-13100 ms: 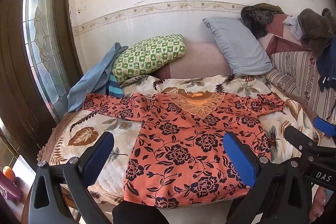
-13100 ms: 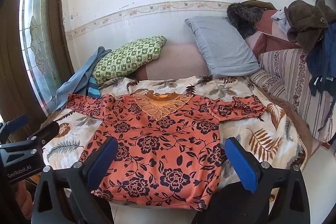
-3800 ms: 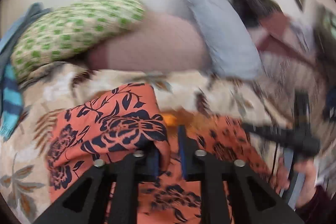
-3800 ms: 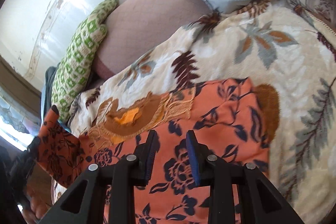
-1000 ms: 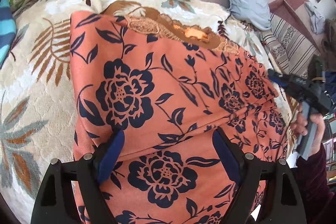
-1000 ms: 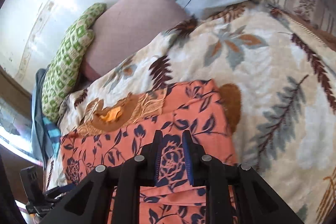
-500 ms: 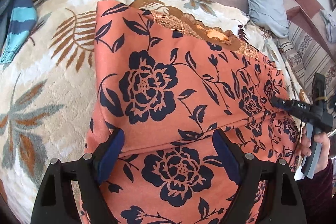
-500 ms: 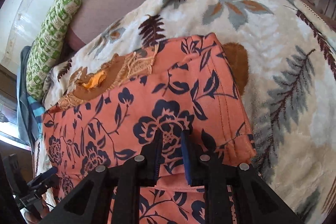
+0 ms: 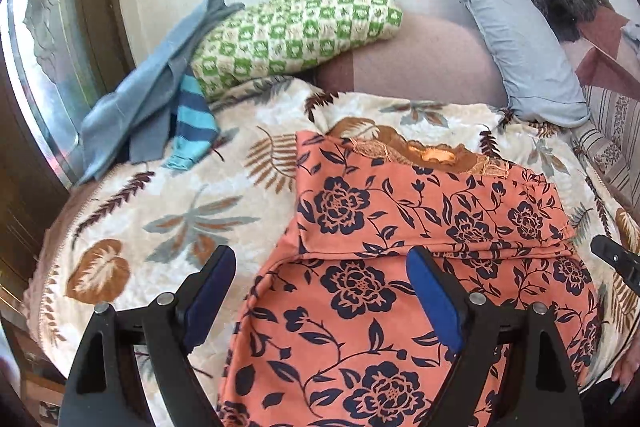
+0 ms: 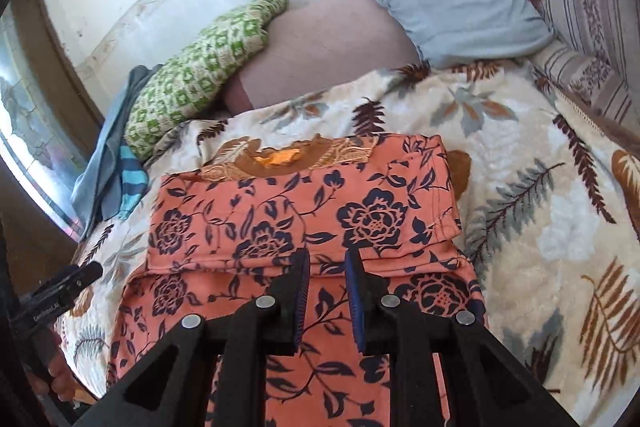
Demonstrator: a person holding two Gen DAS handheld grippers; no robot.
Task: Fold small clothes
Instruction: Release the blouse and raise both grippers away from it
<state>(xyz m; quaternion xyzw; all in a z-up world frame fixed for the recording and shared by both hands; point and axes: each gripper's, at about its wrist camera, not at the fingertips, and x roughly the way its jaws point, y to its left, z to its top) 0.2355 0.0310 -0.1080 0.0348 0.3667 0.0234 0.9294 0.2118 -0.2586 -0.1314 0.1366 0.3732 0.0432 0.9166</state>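
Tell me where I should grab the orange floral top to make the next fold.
Probably the near hem of the orange floral top, one gripper per corner, coming from the bed's front edge. Both sleeves already lie folded across the chest, leaving a long strip, so lifting the hem toward the collar would halve it.

My left gripper (image 9: 318,293) and right gripper (image 10: 326,277) are matte black plastic frames with triangular cutouts, silver screw heads, ribbed blue pads (image 9: 434,301) inside the jaws, and white lettering on one body.
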